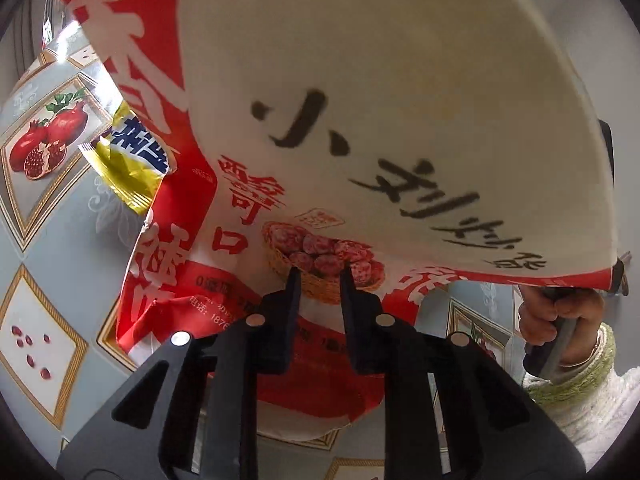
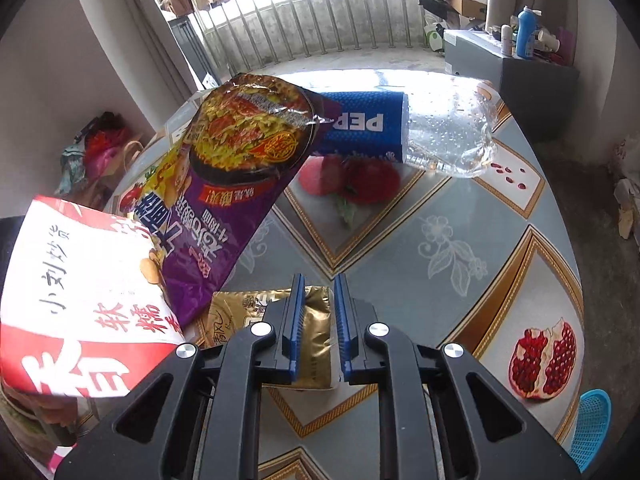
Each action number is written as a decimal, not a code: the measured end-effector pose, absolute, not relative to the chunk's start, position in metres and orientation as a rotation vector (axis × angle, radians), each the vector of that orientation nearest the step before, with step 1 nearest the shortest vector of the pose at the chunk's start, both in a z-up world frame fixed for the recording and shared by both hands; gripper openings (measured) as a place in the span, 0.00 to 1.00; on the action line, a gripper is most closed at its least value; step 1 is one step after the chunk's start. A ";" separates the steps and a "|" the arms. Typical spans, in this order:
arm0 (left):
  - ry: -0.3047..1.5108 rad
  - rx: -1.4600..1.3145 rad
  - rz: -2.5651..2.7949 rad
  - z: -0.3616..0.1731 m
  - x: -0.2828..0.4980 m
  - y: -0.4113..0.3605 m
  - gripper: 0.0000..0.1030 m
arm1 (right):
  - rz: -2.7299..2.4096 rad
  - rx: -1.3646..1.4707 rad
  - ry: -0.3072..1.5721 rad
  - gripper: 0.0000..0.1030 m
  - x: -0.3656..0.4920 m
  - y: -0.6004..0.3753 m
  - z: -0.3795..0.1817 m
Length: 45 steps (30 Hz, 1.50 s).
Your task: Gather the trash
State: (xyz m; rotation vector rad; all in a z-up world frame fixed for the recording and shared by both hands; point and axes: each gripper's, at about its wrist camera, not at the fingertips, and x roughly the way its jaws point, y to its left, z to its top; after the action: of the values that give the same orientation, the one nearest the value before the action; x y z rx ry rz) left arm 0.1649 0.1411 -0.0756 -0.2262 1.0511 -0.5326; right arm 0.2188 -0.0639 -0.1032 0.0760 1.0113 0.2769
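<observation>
Between the right fingers (image 2: 318, 280) sits a gold wrapper (image 2: 316, 344), lying on the table (image 2: 460, 248); the blue pads stand close on either side of it and appear to pinch it, though I cannot see for certain that they press. Just left of those fingers a purple snack bag (image 2: 224, 208) leans up and away, its foot overlapping the gold wrapper's far edge. Beyond the purple bag's top an empty Pepsi bottle (image 2: 404, 128) lies on its side, well ahead of the fingers. Far left hangs a red and white paper bag (image 2: 80, 292).

The left fingers (image 1: 320, 276) are narrowly apart, tips at the lower part of that same paper bag (image 1: 380, 120); whether any fold is caught between them I cannot tell. Left of the fingers a small yellow and blue wrapper (image 1: 128, 160) sits against the bag's red edge.

Risks, as I judge them: lifting the gold wrapper could drag the purple bag resting on it and tip it off the table; a thin foil pinch may slip; the big bag, if not truly gripped, could sag and shut its mouth.

Only the left view shows the person's hand (image 1: 556, 316) in a knitted sleeve by the bag's right corner, and the yellow wrapper. Only the right view shows the bottle, purple bag, gold wrapper and a blue basket (image 2: 592, 428) at the table's near right edge.
</observation>
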 end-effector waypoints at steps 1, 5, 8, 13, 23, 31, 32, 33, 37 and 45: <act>1.052 -0.216 -0.537 -0.076 0.159 0.139 0.17 | 0.278 0.075 1.012 0.15 0.214 -0.063 -0.103; 1.057 -0.207 -0.543 -0.075 0.137 0.134 0.17 | 0.274 0.065 1.013 0.15 0.196 -0.061 -0.101; 1.064 -0.229 -0.548 -0.074 0.123 0.130 0.17 | 0.273 0.068 1.019 0.15 0.179 -0.062 -0.101; 1.066 -0.264 -0.547 -0.073 0.096 0.124 0.17 | 0.273 0.122 1.023 0.15 0.150 -0.076 -0.102; 0.894 -0.256 -0.557 -0.041 0.062 0.128 0.25 | 0.298 0.185 0.964 0.23 0.111 -0.102 -0.085; 0.819 -0.243 -0.493 -0.020 0.056 0.154 0.26 | 0.454 0.223 0.876 0.25 0.077 -0.111 -0.063; 0.829 -0.250 -0.487 -0.021 0.056 0.151 0.26 | 0.476 0.220 0.879 0.25 0.073 -0.107 -0.065; 0.842 -0.257 -0.485 -0.024 0.055 0.148 0.26 | 0.500 0.214 0.885 0.25 0.069 -0.102 -0.068; 0.886 -0.257 -0.483 -0.037 0.062 0.153 0.24 | 0.548 0.202 0.926 0.25 0.062 -0.078 -0.086; 0.954 -0.245 -0.492 -0.055 0.070 0.144 0.13 | 0.513 0.250 0.982 0.25 0.077 -0.068 -0.110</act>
State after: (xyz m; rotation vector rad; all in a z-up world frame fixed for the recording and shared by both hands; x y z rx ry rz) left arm 0.0700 0.1441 -0.0553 -0.2451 0.9539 -0.4921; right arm 0.0774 -0.0676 -0.1100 0.2497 0.9825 0.5133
